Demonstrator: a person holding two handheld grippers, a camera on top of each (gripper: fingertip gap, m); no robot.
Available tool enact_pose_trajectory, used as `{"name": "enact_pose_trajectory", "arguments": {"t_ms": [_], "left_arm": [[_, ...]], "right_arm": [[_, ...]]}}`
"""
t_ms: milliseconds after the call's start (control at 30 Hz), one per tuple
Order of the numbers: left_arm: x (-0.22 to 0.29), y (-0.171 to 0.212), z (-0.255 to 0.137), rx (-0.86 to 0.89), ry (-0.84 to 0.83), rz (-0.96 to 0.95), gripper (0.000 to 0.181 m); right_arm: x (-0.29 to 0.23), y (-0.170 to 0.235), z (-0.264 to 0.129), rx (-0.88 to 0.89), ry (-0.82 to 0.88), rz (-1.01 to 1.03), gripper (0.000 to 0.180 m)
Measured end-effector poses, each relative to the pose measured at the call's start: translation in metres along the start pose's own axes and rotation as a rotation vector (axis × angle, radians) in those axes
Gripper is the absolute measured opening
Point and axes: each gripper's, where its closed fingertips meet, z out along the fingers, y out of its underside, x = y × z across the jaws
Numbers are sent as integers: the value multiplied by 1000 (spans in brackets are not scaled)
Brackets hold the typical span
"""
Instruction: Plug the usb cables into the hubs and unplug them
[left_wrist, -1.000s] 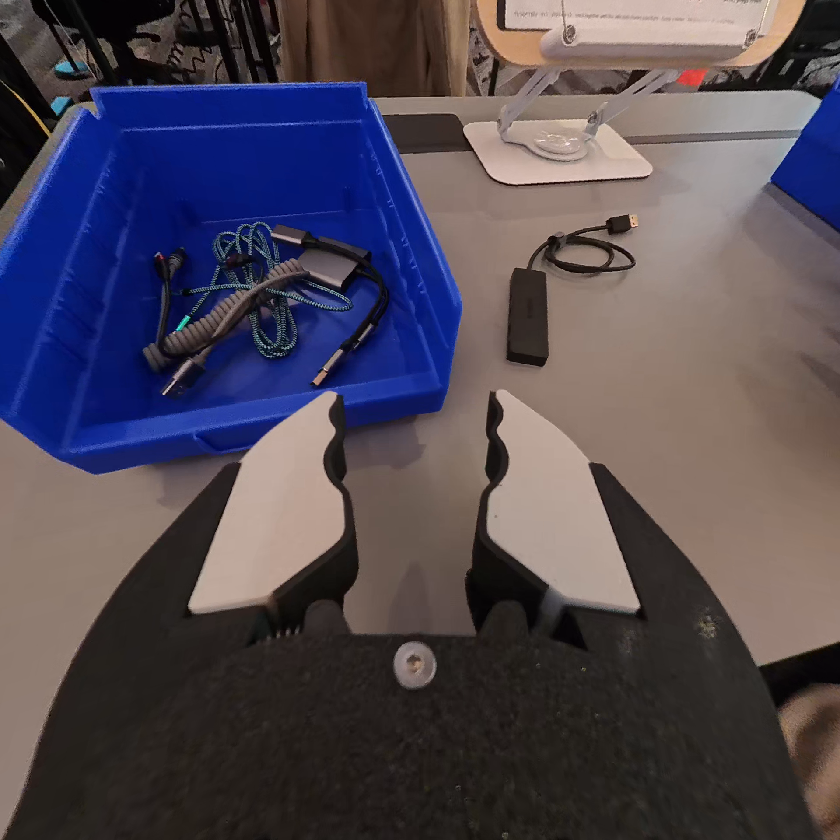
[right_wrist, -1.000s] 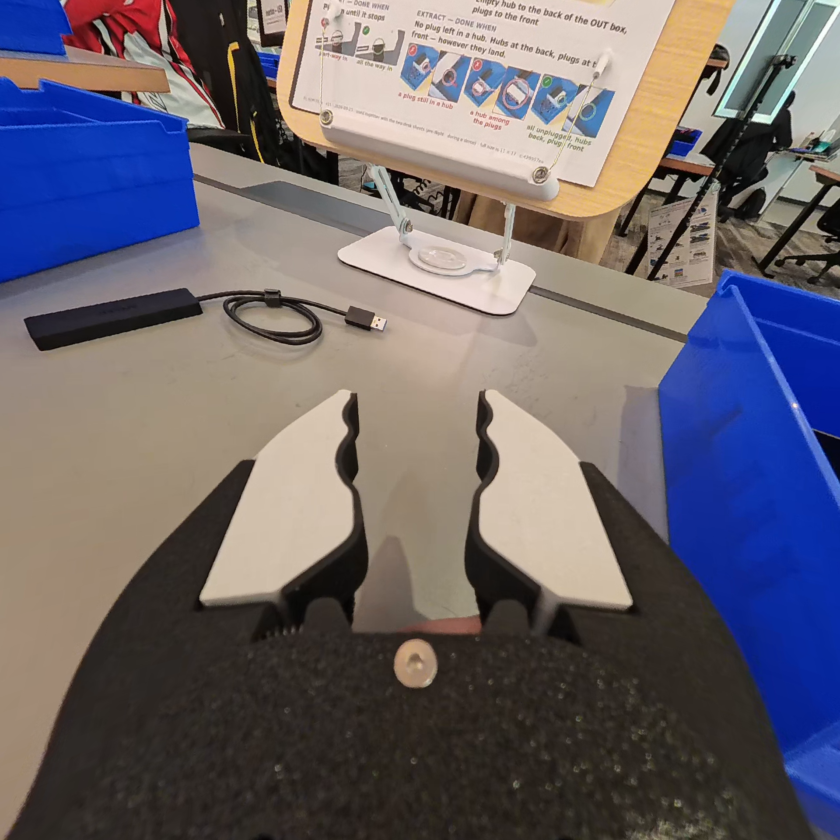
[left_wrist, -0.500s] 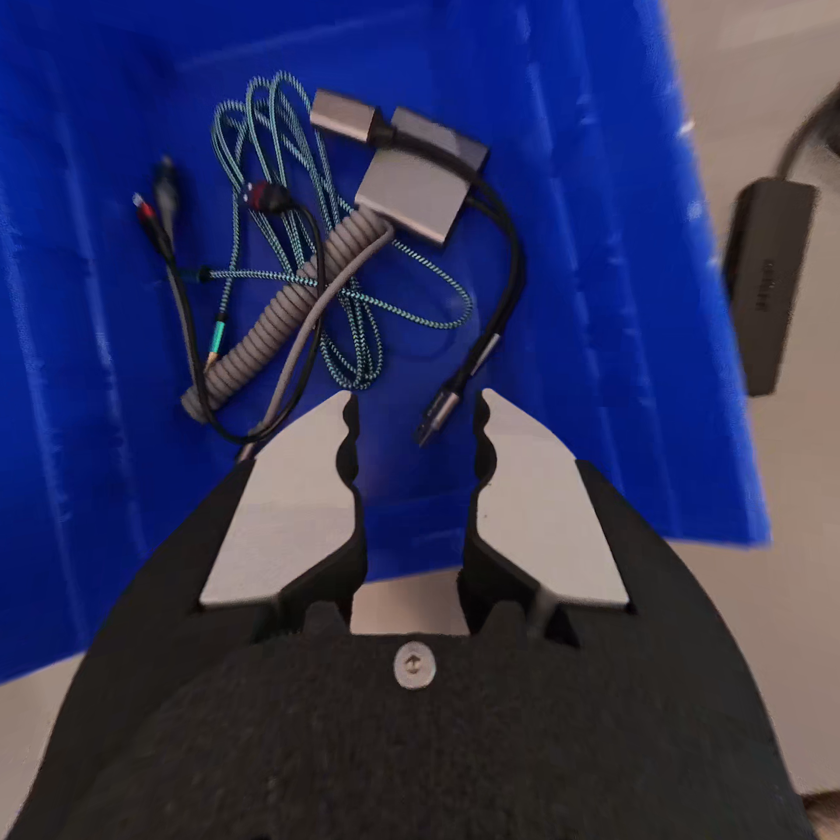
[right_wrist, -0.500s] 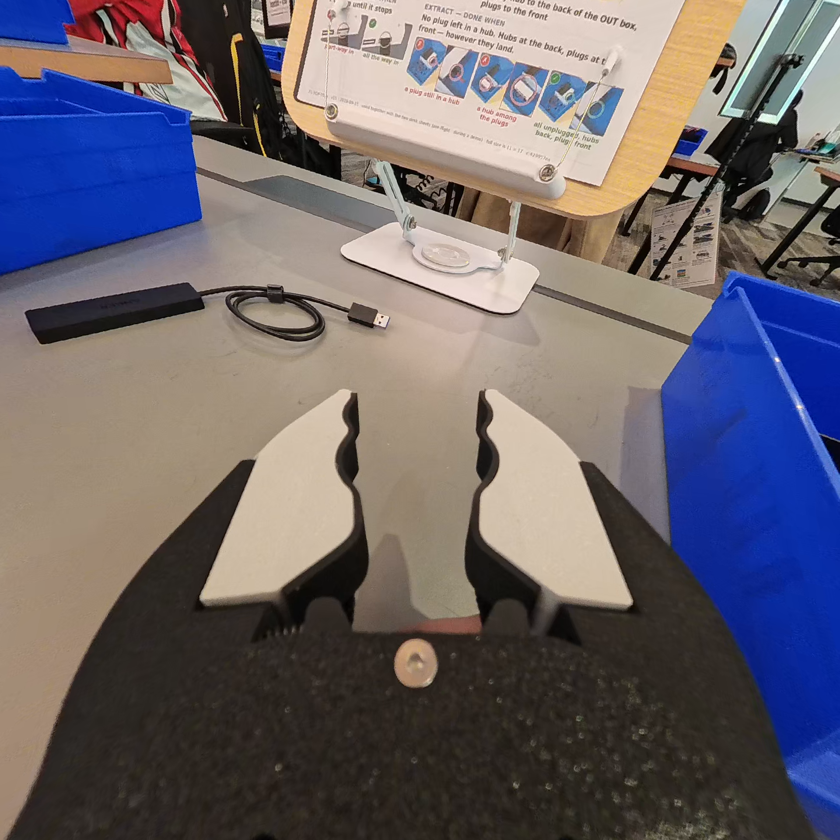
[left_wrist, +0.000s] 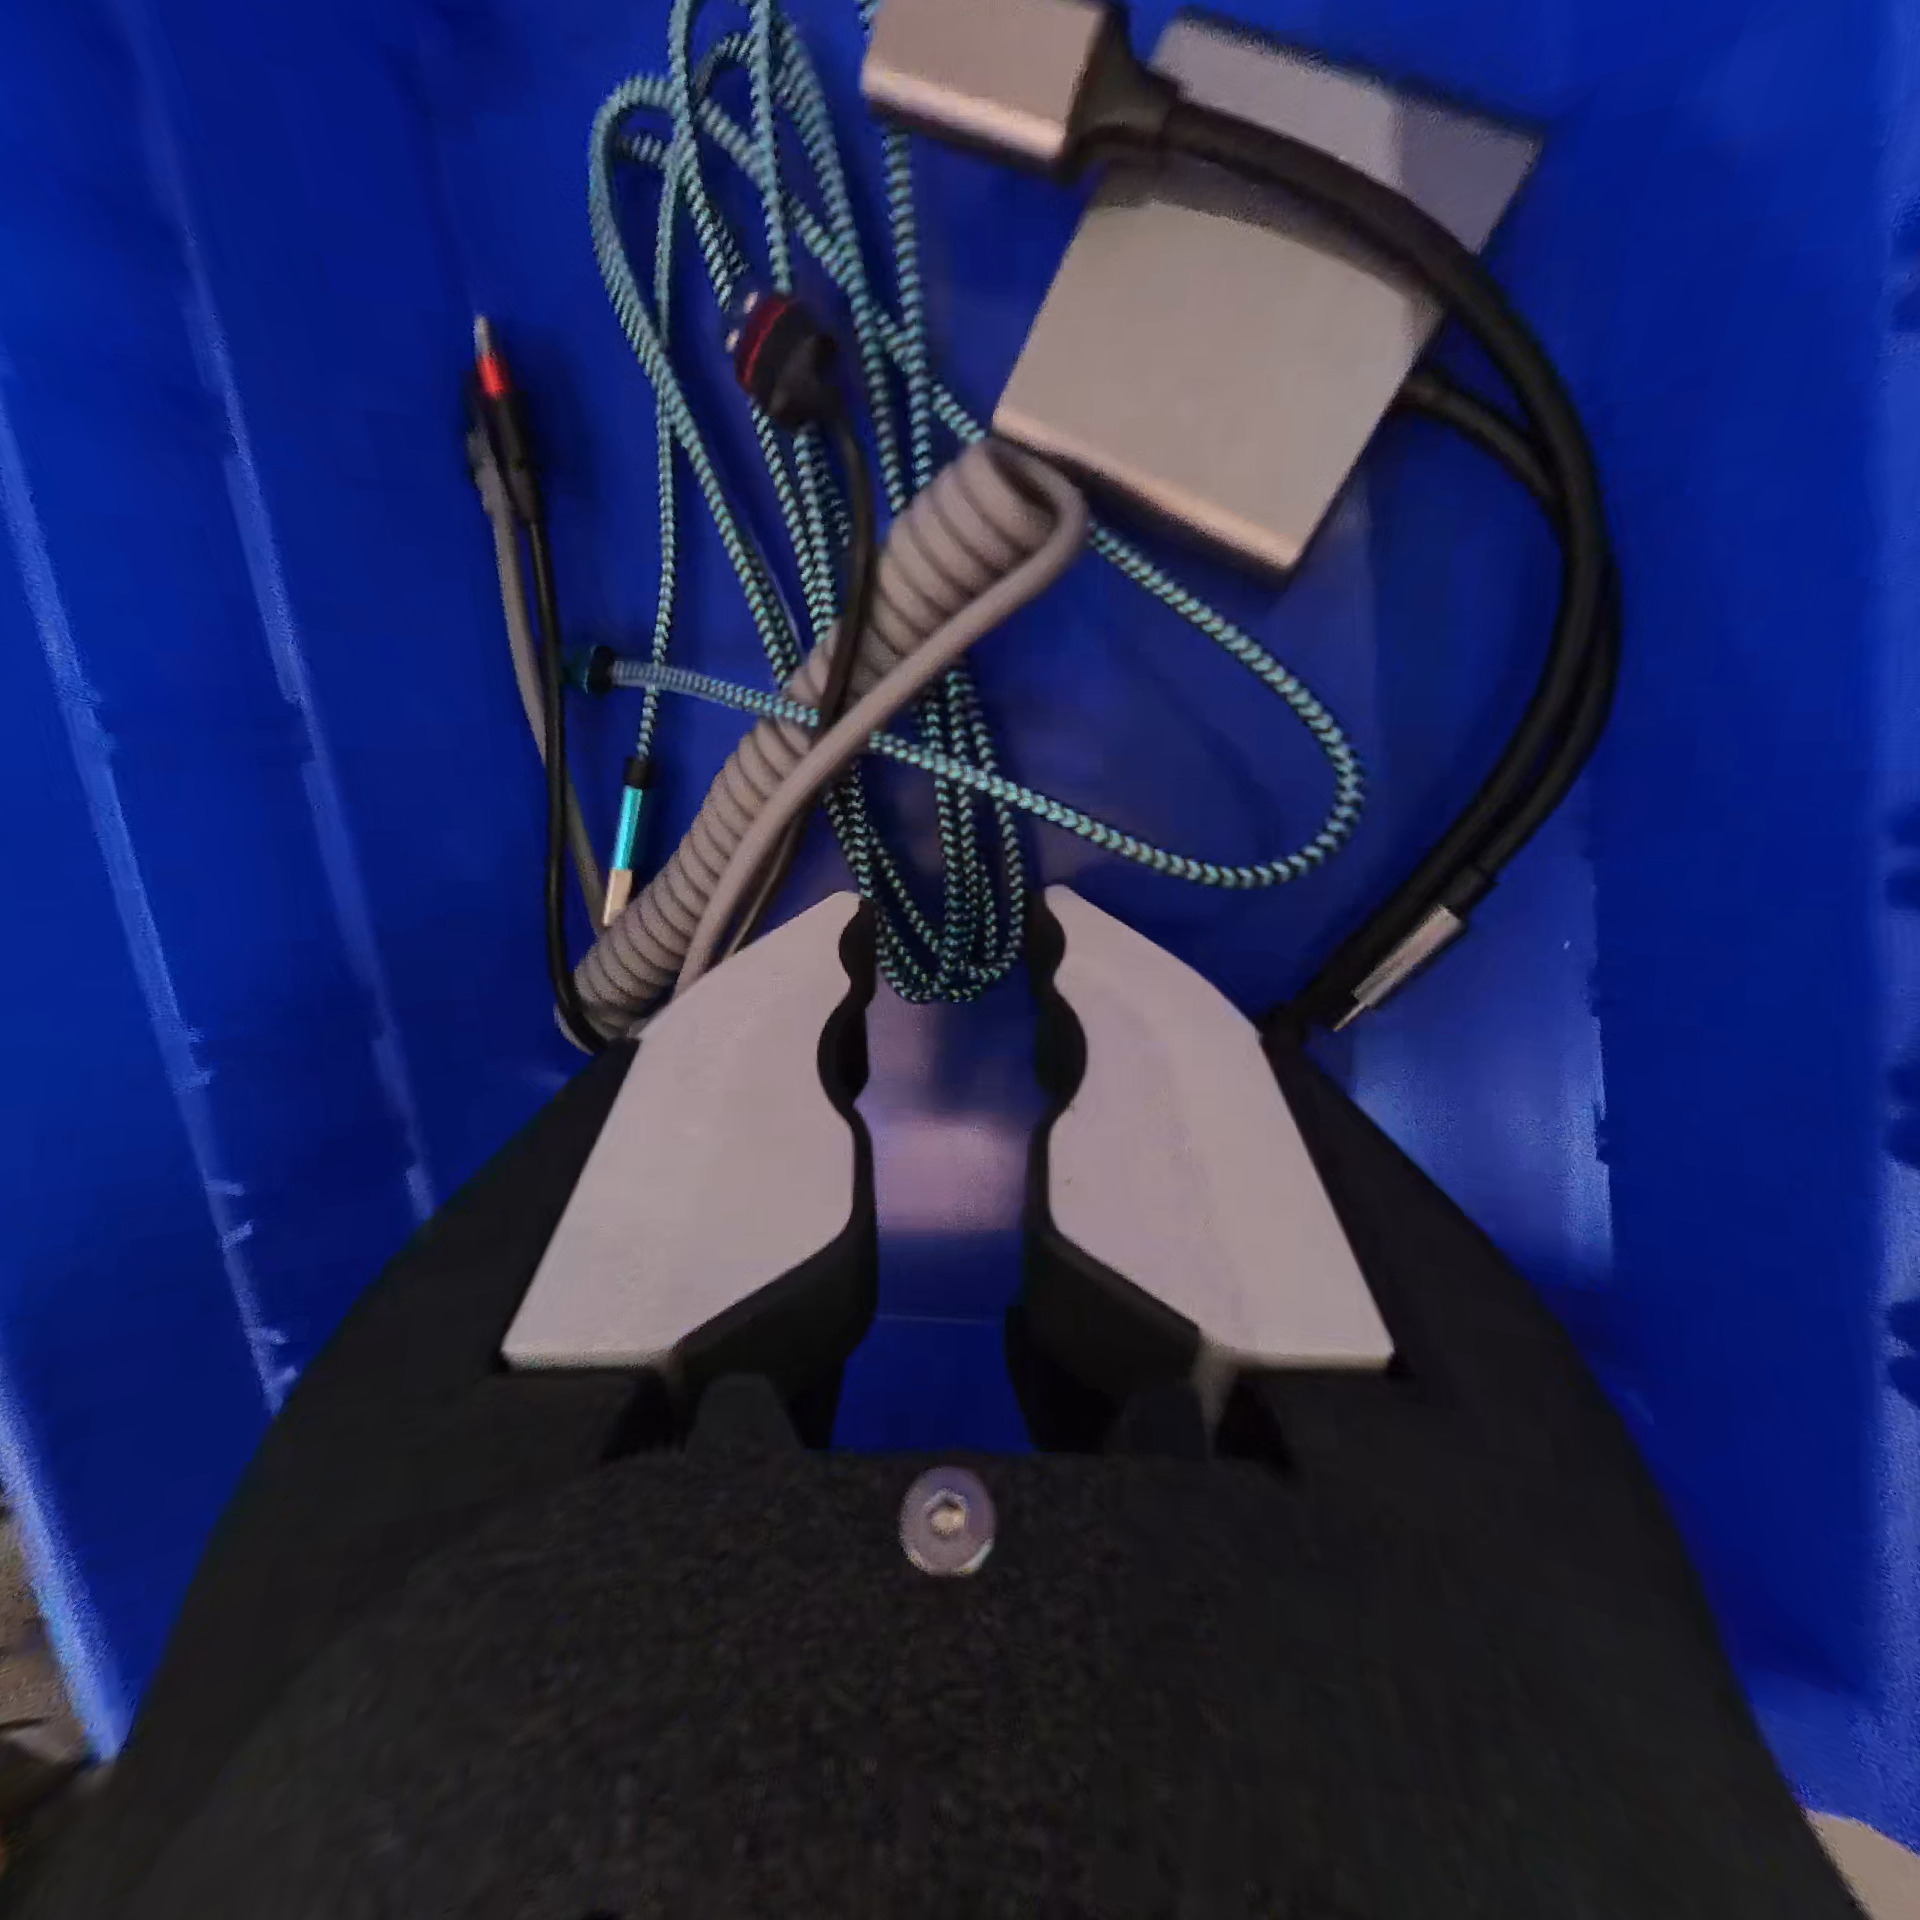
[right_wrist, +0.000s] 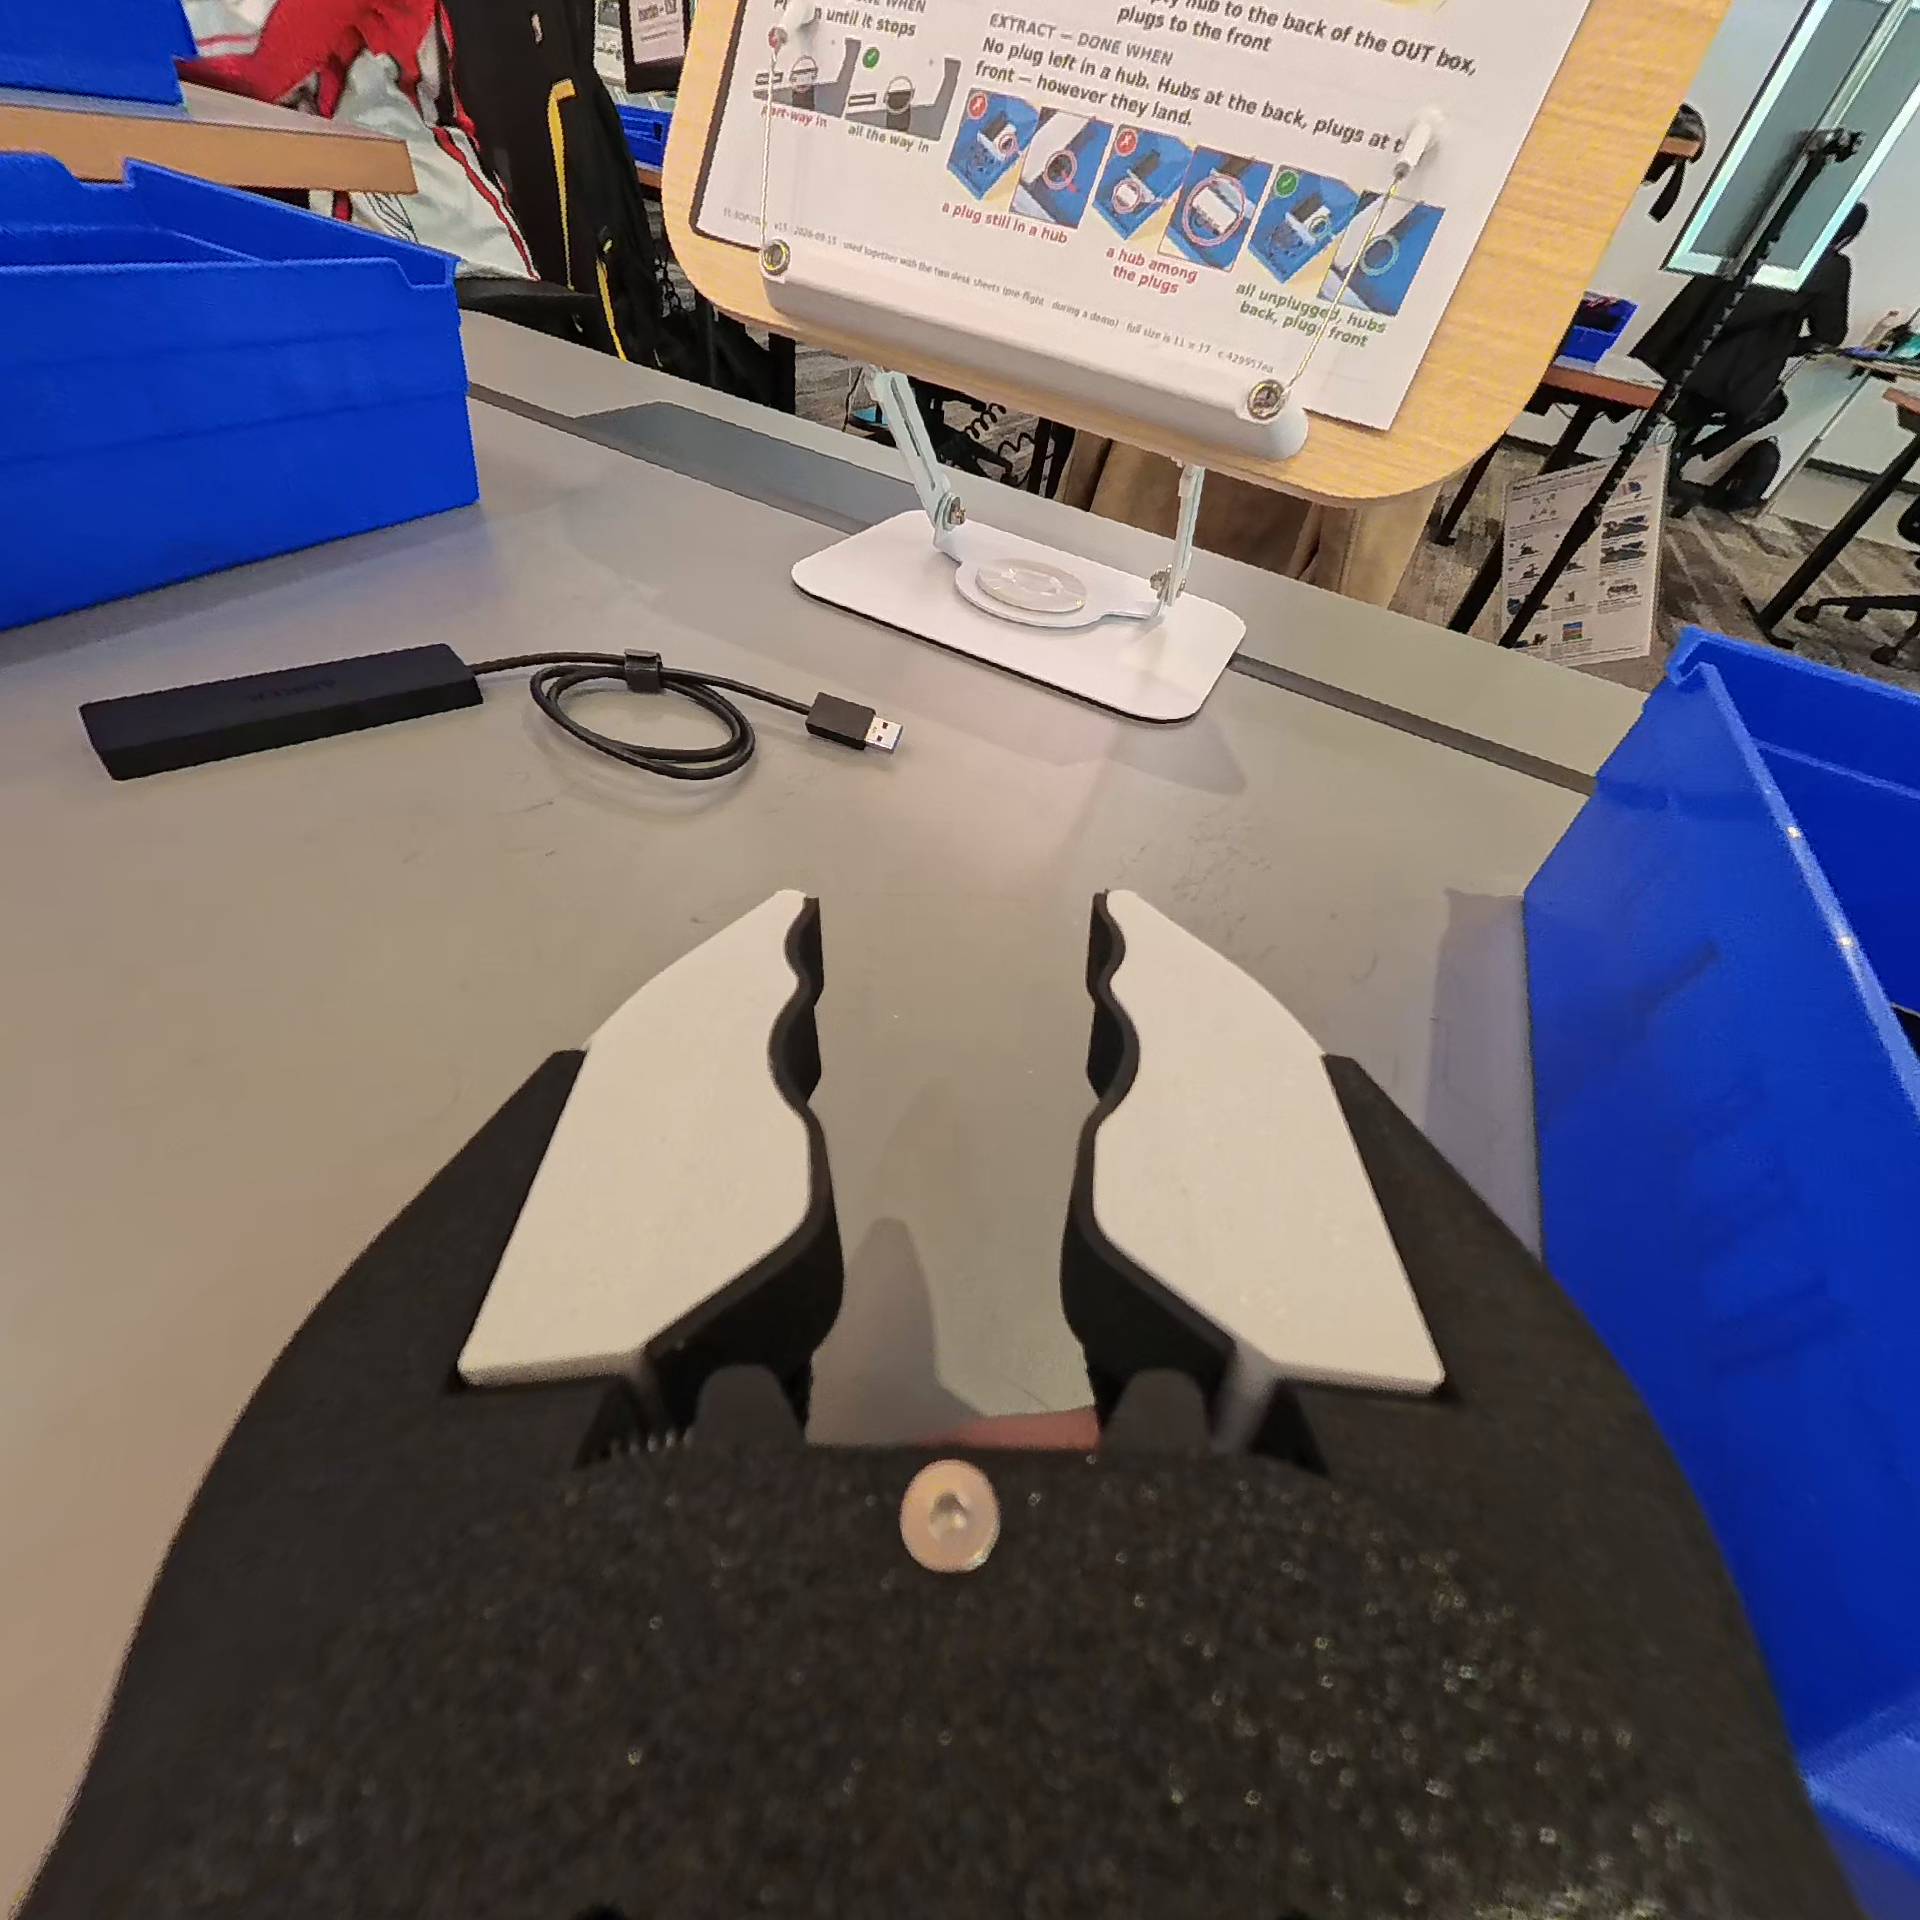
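- Grey table (right_wrist: 364, 1039): broad flat top; carries the bins, the stand and one hub.
- Blue bin (left_wrist: 1766, 727), left wrist view: fills the frame; walls on both sides, floor strewn with cables and a hub.
- Second blue bin (right_wrist: 1714, 1143): at the right edge of the right wrist view, beside the right gripper. A further blue bin (right_wrist: 208, 416) sits at far left.
- Instruction board (right_wrist: 1091, 187): wooden panel with a printed sheet, on a white stand (right_wrist: 1023, 613) at the far side of the table.
- Left gripper (left_wrist: 951, 925): inside the first bin, jaws spread with a clear gap, holding nothing; the tips sit at the bottom loop of the teal cable.
- Right gripper (right_wrist: 954, 914): above bare table, jaws spread, nothing between them.
- Black hub (right_wrist: 281, 707): flat on the table, well ahead and left of the right gripper; its black lead (right_wrist: 644, 712) is coiled and tied, plug free.
- Grey hub (left_wrist: 1216, 405): on the bin floor, upper right, with black leads (left_wrist: 1558, 623) curving down to a metal plug (left_wrist: 1403, 961).
- Teal braided cable (left_wrist: 935, 779): looped across the bin's middle.
- Grey coiled cable (left_wrist: 831, 707): lies diagonally over the teal one.
- Black cable with red-ringed plug (left_wrist: 774, 358): left of the grey hub.
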Motion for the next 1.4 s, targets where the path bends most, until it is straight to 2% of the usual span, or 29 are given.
{"name": "enact_pose_trajectory", "arguments": {"t_ms": [33, 67, 133, 233, 367, 767, 1000, 1133, 1267, 1400], "left_arm": [[1, 1, 0, -4, -30, 48, 21], [5, 3, 1, -18, -34, 97, 8], [4, 2, 1, -18, -65, 154, 6], [3, 1, -3, 3, -18, 146, 3], [-6, -9, -37, 88, 36, 115, 3], [-51, -87, -228, 495, 76, 125, 3], [-54, -132, -331, 728, 30, 174, 3], [-39, -142, -380, 816, 62, 202, 2], [-4, -131, -397, 865, 138, 246, 3], [45, -105, -389, 887, 252, 272, 3]], "right_arm": [[0, 0, 0, 2, 1, -1, 49], [0, 0, 0, 3, 2, -3, 48], [0, 0, 0, 3, 4, -6, 48], [0, -1, -1, 8, 6, -10, 48], [0, -1, -1, 5, 6, -9, 48], [0, -1, -1, 7, 12, -15, 48], [1, -1, -2, 11, 20, -19, 48], [1, -1, -2, 10, 22, -21, 47], [1, -1, -2, 10, 24, -21, 47], [1, -1, -2, 10, 24, -16, 47]]}}
